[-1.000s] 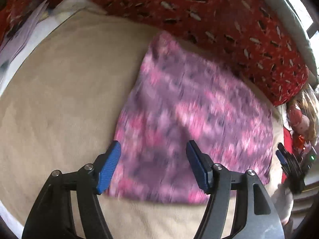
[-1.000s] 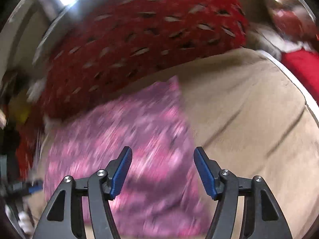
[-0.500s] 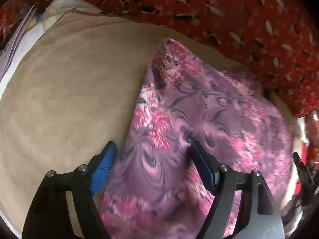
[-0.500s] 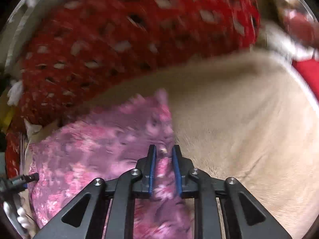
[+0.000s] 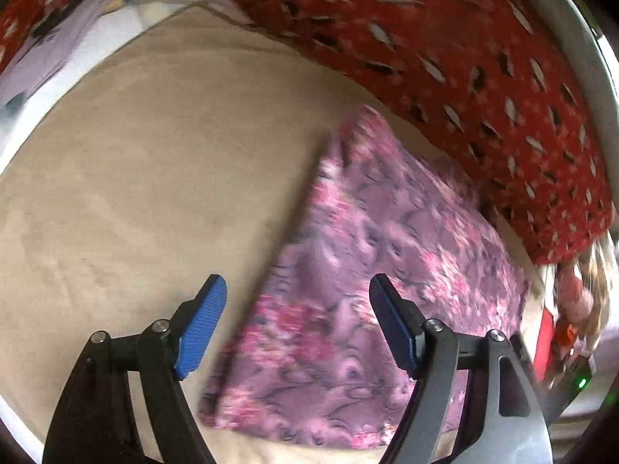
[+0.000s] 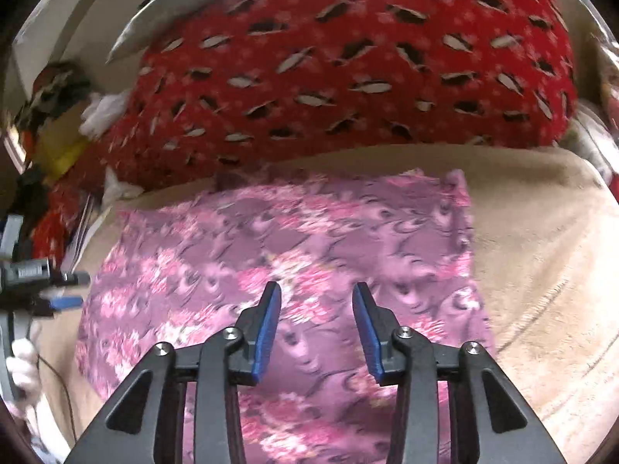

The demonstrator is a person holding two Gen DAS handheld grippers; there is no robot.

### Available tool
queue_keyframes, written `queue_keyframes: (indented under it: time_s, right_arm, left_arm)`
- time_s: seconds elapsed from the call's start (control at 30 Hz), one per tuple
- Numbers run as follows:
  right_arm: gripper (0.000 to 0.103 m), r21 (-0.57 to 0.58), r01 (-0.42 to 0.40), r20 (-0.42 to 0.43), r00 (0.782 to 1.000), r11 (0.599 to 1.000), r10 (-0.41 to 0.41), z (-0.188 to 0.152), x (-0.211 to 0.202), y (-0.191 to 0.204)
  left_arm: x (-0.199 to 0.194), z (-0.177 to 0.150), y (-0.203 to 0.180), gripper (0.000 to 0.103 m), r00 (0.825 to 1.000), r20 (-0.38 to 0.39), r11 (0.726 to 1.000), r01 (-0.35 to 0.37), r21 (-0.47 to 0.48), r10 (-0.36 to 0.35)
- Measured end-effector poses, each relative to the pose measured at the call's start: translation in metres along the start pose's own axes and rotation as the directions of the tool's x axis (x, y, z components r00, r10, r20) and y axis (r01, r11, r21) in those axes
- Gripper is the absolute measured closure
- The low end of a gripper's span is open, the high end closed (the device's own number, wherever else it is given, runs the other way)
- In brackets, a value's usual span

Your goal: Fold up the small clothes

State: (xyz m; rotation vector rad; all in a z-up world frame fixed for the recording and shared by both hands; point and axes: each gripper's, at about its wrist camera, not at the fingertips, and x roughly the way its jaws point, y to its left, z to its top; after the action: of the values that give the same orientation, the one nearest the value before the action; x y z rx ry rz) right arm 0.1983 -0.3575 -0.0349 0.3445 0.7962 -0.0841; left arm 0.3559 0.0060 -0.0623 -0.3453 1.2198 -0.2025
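Observation:
A purple and pink flowered garment [image 5: 371,294] [image 6: 294,255] lies flat in a folded rectangle on a beige blanket [image 5: 147,178] [image 6: 541,263]. My left gripper [image 5: 298,309] hangs open above the garment's near left edge, with nothing between its blue pads. My right gripper [image 6: 315,313] hovers over the middle of the garment; its jaws are opening and hold no cloth. The left gripper [image 6: 65,290] also shows at the left edge of the right wrist view, held by a white-gloved hand [image 6: 23,363].
A bulky red patterned blanket [image 5: 445,58] [image 6: 348,69] is piled along the far side of the garment. White and pale cloths [image 5: 65,38] lie at the far left. Red and assorted items [image 5: 572,301] crowd the right edge.
The right gripper, shut on the garment's edge half a second ago, has let go and moved over the garment's middle. The left gripper has drawn back, and the garment now lies flat.

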Motion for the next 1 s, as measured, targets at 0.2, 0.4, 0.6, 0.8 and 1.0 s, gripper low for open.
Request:
queue_keyframes:
  time_s: [0.2,0.4,0.6,0.8,1.0]
  right_arm:
    - [0.051,-0.103,0.054,-0.079,0.995,0.993,-0.062,-0.020,0.015,0.012]
    - [0.050,-0.134,0.017,-0.067,0.997,0.991,-0.026,-0.026,0.015,0.003]
    - [0.047,-0.153,-0.004,0.049,0.999,0.988,0.012,-0.039,0.011,-0.002]
    - [0.046,-0.135,-0.035,0.057,0.997,0.990,0.043,-0.038,0.010,-0.007]
    - [0.047,-0.142,-0.024,0.026,0.999,0.990,0.029,-0.035,0.006,-0.006]
  left_arm:
    - [0.019,0.005,0.035,0.027,0.992,-0.105,0.990,0.060,-0.128,-0.074]
    - [0.035,-0.005,0.007,0.016,0.982,-0.148,0.993,0.114,-0.035,-0.118]
    - [0.046,-0.016,-0.037,0.034,0.986,-0.168,0.984,0.042,0.174,-0.012]
    - [0.030,-0.018,-0.056,0.079,0.988,-0.143,0.972,-0.018,0.236,0.053]
    - [0.006,-0.018,-0.057,0.086,0.992,-0.128,0.982,0.040,0.182,-0.017]
